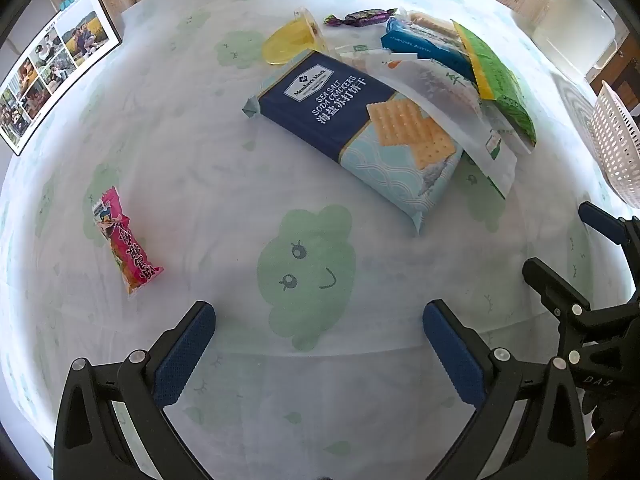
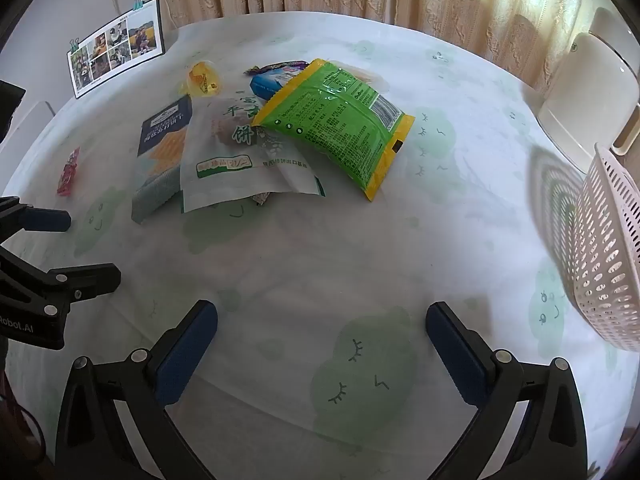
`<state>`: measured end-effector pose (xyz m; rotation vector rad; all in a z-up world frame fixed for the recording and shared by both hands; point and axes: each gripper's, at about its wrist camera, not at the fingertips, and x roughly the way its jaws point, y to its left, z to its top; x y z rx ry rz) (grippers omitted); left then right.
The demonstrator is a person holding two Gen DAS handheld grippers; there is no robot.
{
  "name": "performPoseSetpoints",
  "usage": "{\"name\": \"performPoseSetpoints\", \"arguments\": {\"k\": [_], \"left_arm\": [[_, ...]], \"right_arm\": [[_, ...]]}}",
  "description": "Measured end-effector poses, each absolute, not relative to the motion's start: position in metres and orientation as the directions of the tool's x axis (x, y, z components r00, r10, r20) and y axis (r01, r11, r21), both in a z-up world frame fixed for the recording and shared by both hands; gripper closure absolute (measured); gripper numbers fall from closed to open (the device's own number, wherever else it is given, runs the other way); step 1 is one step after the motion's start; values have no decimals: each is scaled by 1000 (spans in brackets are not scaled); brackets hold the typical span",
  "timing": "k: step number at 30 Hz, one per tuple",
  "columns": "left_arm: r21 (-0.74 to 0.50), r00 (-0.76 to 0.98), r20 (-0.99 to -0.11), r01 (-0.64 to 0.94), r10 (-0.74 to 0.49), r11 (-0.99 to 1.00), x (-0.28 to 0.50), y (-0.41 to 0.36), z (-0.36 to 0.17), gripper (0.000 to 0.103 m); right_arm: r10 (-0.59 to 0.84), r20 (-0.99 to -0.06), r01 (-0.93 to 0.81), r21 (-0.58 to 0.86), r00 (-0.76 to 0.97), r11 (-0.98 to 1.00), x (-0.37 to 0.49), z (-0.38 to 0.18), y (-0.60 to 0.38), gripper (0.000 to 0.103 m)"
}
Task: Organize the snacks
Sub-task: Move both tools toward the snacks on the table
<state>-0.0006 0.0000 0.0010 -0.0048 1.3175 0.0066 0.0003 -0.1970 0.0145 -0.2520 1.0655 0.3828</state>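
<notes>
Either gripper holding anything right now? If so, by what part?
Nothing is held. The left gripper and right gripper are both open over bare tablecloth, short of the snack pile.

both wrist cameras are looking steeply down at the tabletop [image 1: 224,200] from close above, the left facing further left; both are sharing the snack pile [image 2: 256,128].

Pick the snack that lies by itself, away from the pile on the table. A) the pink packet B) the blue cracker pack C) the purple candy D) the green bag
A: the pink packet sits alone on the tablecloth, clear of the overlapping pile around the blue cracker pack.
</notes>
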Motion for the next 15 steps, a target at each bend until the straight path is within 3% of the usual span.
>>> {"name": "performPoseSetpoints", "arguments": {"k": [15], "left_arm": [[-11,234,-972,5,-12,1000,1,1,5,2]], "right_arm": [[178,-891,-424,-17,418,906,0,16,-198,0]]}}
